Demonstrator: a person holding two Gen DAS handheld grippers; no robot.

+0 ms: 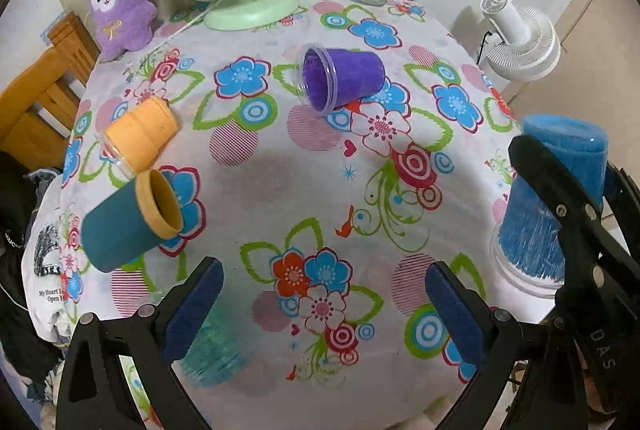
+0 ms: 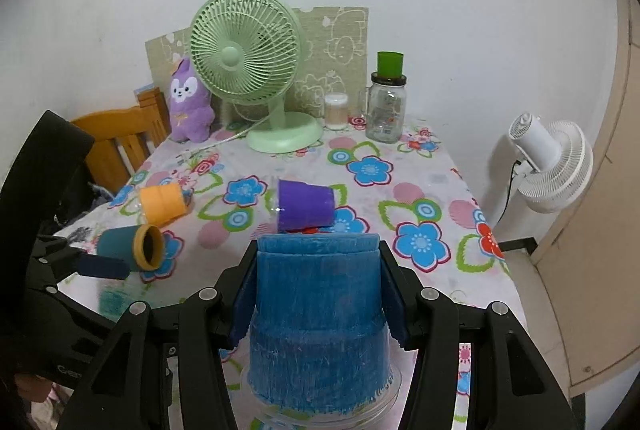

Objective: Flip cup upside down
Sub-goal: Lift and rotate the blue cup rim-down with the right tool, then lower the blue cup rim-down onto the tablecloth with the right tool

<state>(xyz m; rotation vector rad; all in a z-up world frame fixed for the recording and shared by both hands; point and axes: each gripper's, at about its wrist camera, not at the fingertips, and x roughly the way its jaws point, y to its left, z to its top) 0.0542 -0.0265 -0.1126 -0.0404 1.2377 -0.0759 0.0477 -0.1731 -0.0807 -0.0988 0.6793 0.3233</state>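
A blue cup (image 2: 320, 314) stands upside down, rim on the flowered tablecloth (image 2: 400, 198), near the front edge. My right gripper (image 2: 318, 294) is shut on the blue cup, its pads pressing both sides. The cup also shows in the left wrist view (image 1: 548, 198) at the right. My left gripper (image 1: 322, 306) is open and empty above the cloth; a blurred teal cup (image 1: 212, 350) lies by its left finger. A purple cup (image 1: 340, 78), an orange cup (image 1: 138, 134) and a teal cup with an orange rim (image 1: 128, 218) lie on their sides.
A green desk fan (image 2: 256, 70), a purple plush toy (image 2: 190, 102), a glass jar with a green lid (image 2: 386, 102) and a small container (image 2: 335, 110) stand at the back. A wooden chair (image 2: 120, 142) is left, a white fan (image 2: 552, 158) right.
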